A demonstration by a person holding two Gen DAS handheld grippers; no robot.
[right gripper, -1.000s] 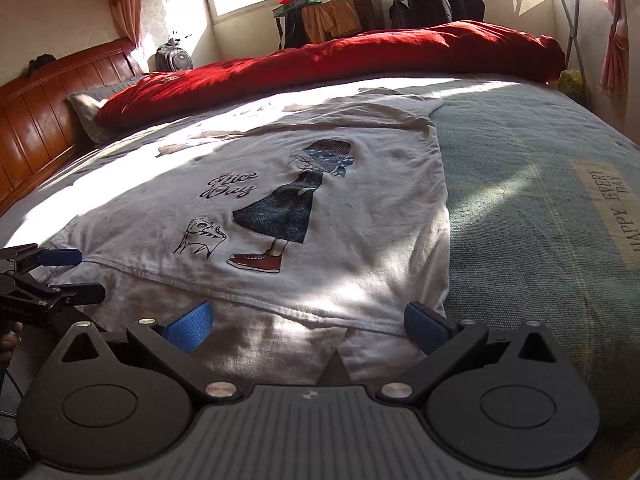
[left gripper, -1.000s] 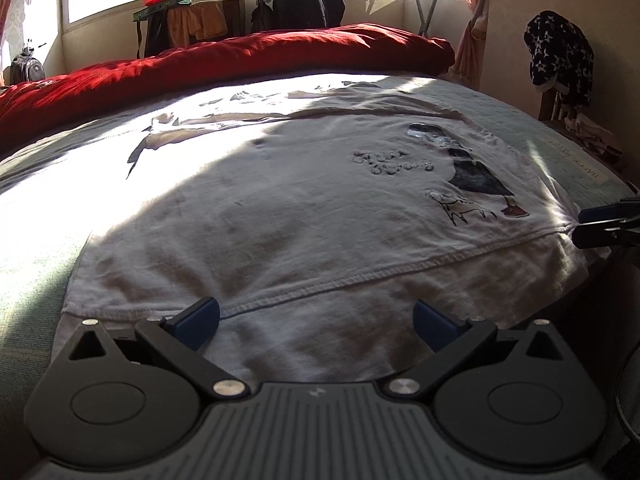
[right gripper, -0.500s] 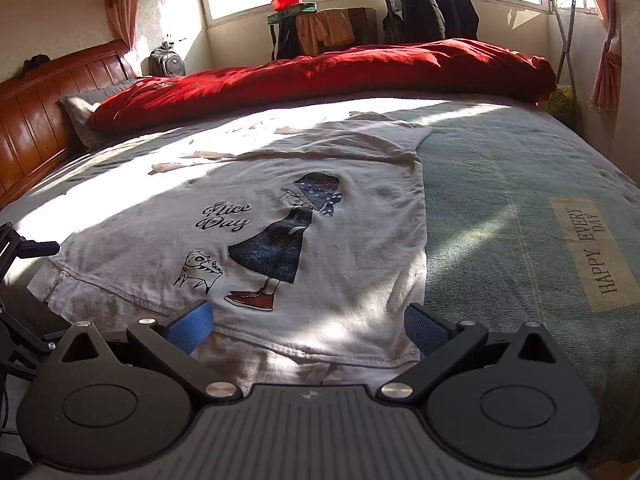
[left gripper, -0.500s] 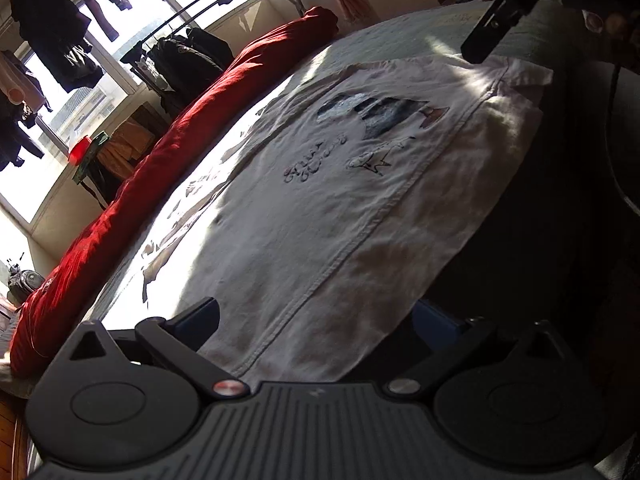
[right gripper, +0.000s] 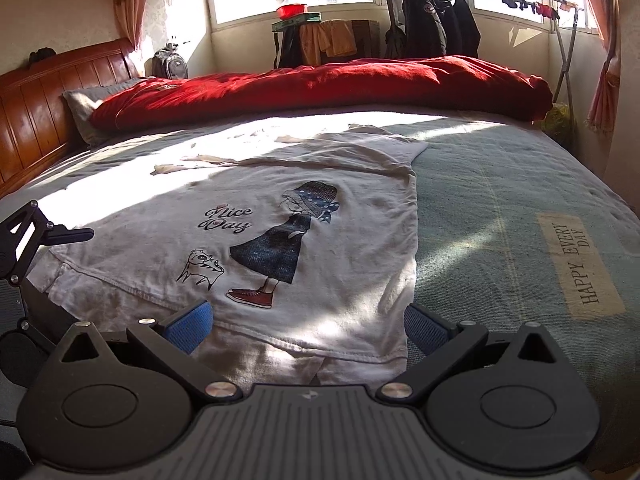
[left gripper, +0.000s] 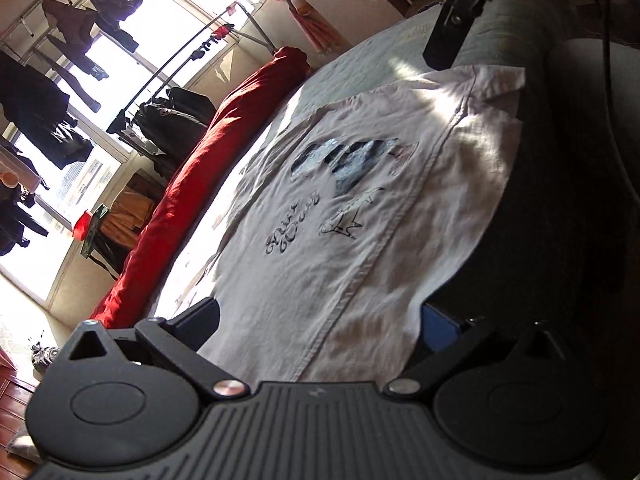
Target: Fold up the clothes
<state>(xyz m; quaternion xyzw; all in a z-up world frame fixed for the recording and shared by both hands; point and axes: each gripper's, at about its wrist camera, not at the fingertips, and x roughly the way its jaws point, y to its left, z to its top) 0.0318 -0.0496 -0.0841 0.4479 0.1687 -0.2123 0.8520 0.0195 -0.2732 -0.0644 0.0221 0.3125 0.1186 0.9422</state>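
Since a second ago, left wrist view has rolled hard sideways; left gripper point(left gripper: 320, 320) sits at the hem of the white T-shirt point(left gripper: 360, 208), jaws wide apart, nothing held. Right gripper point(left gripper: 452, 36) shows above the shirt's far corner. Right wrist view: shirt lies flat, print up, on the grey-green bedspread point(right gripper: 500, 208); right gripper point(right gripper: 306, 324) jaws apart over the hem, empty. Red duvet point(right gripper: 320, 84) behind.

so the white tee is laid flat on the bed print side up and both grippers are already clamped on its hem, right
Not quite. The white tee does lie flat on the bed, print side up, but neither gripper is clamped: the right wrist view shows the right gripper open over the hem, and the left wrist view shows the left gripper open too.
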